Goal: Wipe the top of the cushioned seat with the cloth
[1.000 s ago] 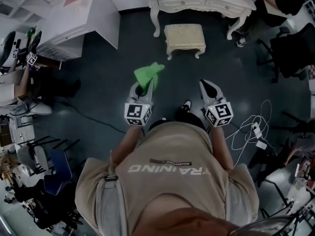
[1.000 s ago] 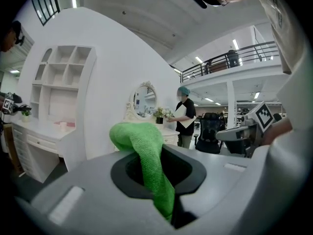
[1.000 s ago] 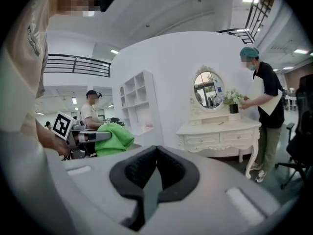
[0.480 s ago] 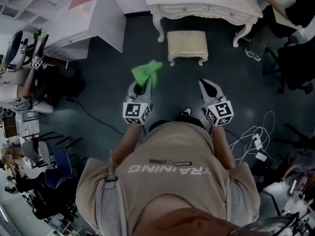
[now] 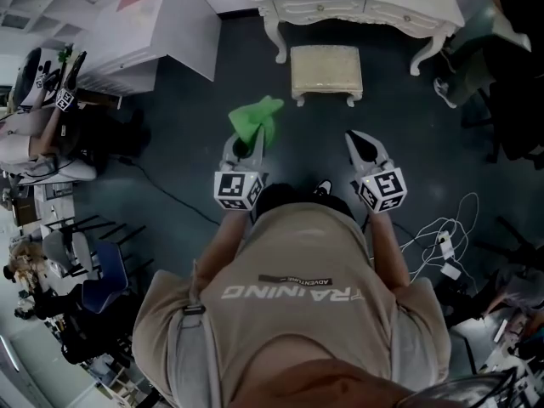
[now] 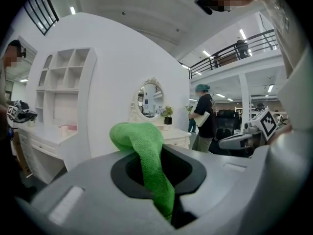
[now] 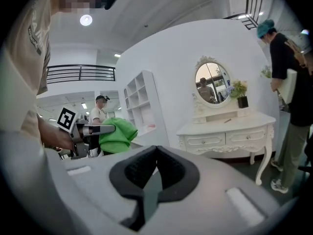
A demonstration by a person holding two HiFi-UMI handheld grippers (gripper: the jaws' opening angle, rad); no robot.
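The cushioned seat (image 5: 326,70), a small cream stool with white legs, stands on the dark floor ahead of both grippers, in front of a white dressing table (image 5: 357,5). My left gripper (image 5: 252,140) is shut on a green cloth (image 5: 255,117), which bunches past its tips and hangs in the air short of the seat. In the left gripper view the cloth (image 6: 146,151) runs down between the jaws of the left gripper (image 6: 157,154). My right gripper (image 5: 360,141) is shut with nothing in it; its jaws (image 7: 156,149) meet at the tip. From there the cloth (image 7: 117,132) shows at the left.
White shelving (image 5: 127,32) stands at the left and the dressing table with an oval mirror (image 7: 211,84) ahead. A person in black (image 7: 288,87) stands by the table's right end. Cables (image 5: 438,228) lie on the floor at the right; chairs and another person (image 5: 34,134) crowd the left.
Both grippers keep their pose and the cloth stays in the left one. The room has slid a little in the head view, and the person by the table has shifted.
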